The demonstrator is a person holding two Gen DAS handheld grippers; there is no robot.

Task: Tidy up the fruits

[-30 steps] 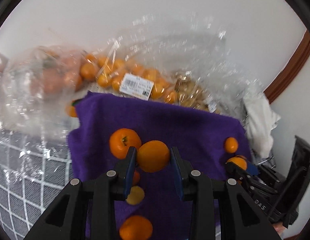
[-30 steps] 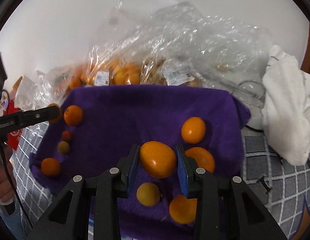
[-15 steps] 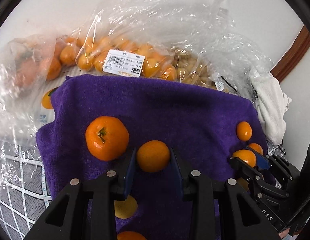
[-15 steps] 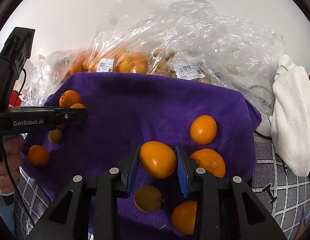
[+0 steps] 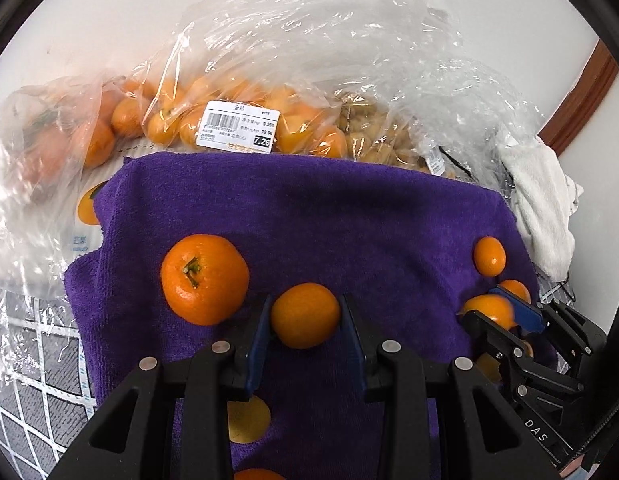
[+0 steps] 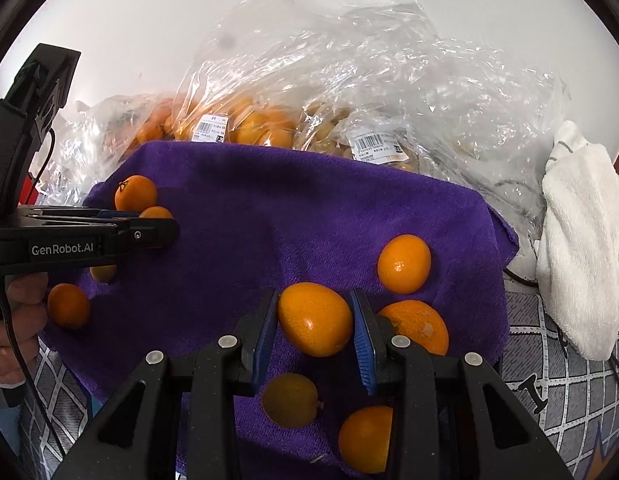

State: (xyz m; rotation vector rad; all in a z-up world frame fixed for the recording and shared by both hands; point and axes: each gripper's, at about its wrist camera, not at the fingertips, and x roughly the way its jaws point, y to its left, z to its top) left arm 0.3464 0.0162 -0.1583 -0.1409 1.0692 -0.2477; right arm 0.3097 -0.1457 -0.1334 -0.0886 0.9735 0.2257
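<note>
My left gripper [image 5: 305,320] jaws are opening round a small orange [image 5: 305,315] (frame centre, over purple towel [image 5: 329,208]); right gripper [image 6: 314,334] likewise opening, oval orange [image 6: 315,319] btwn pads.

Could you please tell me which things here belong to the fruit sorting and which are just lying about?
Job: kumquat in left gripper; kumquat in right gripper; mandarin; purple towel; bagged fruit.
Lying about: white cloth; cable.
</note>
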